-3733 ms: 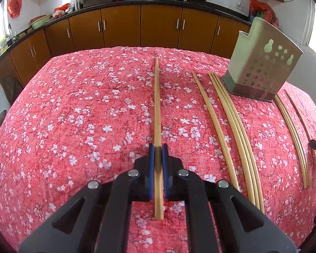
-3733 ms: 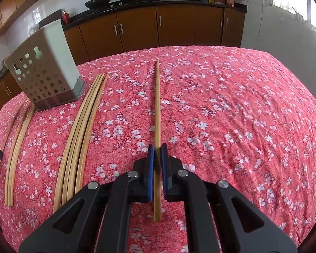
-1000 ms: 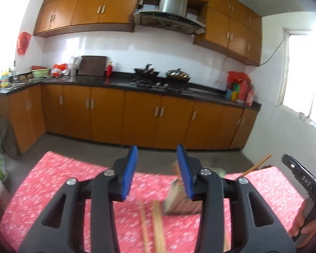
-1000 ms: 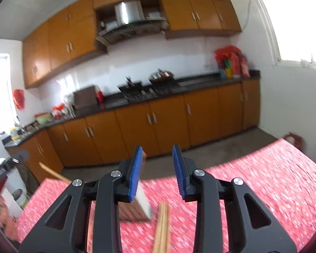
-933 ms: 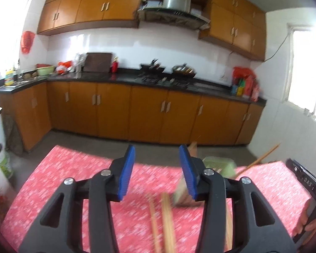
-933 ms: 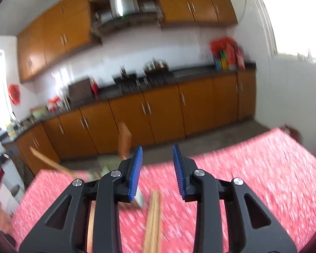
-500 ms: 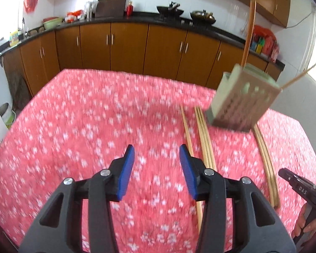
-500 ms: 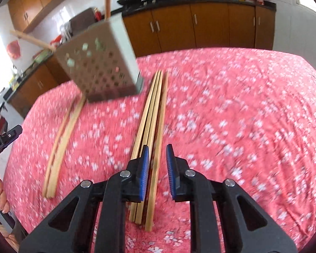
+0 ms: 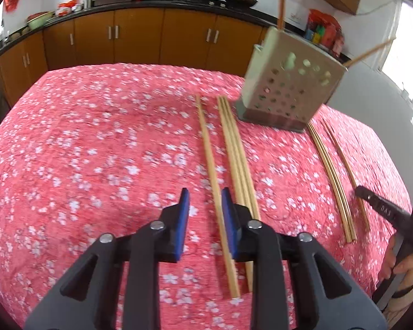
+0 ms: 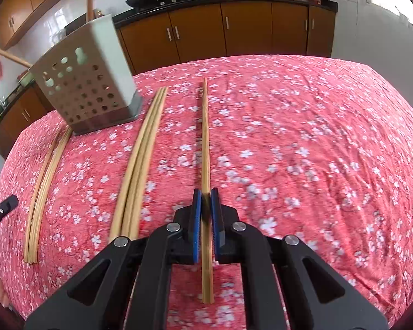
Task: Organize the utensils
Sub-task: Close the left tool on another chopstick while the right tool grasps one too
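A grey perforated utensil holder point(image 9: 290, 90) stands on the red floral tablecloth, with two chopsticks sticking out of its top; it also shows in the right wrist view point(image 10: 89, 88). My left gripper point(image 9: 205, 203) is open, its jaws on either side of a single chopstick point(image 9: 210, 159) lying on the cloth. My right gripper point(image 10: 205, 202) is shut on a single chopstick point(image 10: 205, 137) that lies along the cloth. A bundle of chopsticks point(image 10: 140, 159) lies between that one and the holder.
More chopsticks lie on the far side of the holder point(image 9: 330, 170), also in the right wrist view point(image 10: 45, 181). The red tablecloth point(image 9: 82, 151) covers the table. Brown kitchen cabinets point(image 10: 234, 27) stand behind it.
Both grippers dropped from above the holder down to the tabletop. The left stayed open around a new chopstick. The right closed on another chopstick.
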Available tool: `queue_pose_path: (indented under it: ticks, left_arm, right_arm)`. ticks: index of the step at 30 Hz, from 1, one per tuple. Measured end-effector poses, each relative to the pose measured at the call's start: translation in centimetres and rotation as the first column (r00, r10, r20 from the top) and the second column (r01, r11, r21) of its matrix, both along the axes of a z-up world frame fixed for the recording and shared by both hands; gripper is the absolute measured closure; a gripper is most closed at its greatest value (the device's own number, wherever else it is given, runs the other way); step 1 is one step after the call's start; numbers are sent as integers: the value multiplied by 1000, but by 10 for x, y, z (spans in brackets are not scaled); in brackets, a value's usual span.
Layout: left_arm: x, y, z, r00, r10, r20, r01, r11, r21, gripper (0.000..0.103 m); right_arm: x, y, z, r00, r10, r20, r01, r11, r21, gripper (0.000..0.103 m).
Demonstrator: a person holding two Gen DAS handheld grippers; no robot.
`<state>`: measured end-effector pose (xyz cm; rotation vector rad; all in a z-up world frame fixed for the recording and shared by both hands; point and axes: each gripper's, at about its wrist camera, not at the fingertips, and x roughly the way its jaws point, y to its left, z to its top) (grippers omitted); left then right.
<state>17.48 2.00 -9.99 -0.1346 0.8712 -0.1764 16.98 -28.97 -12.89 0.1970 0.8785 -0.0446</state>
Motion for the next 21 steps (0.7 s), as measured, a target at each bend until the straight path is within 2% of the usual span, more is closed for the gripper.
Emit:
queue_pose_path:
  ticks: [4, 7, 10, 17, 21]
  left_arm:
    - [3, -14, -9, 999, -28, -24, 28, 999, 23, 88]
    - [7, -22, -17, 999, -31, -41, 34, 997, 71, 94]
    - [12, -23, -20, 999, -10, -37, 14, 995, 102, 95]
    - [39, 15, -21, 993, 114, -33, -109, 987, 116, 95]
    - [46, 33, -21, 991, 133, -26, -129, 986, 101, 94]
  right_arm:
    - [-2, 4, 0, 1000, 10, 8, -10, 999, -34, 95]
    - [-3, 7, -2, 1000, 19, 12, -19, 999, -43, 95]
    - [1, 6, -1, 1000, 27, 8, -27, 999, -44, 95]
    - [7, 2, 0, 1000, 26, 9, -25, 998, -53, 95]
    - [17, -7, 0, 1000, 3, 8, -3, 998, -56, 95]
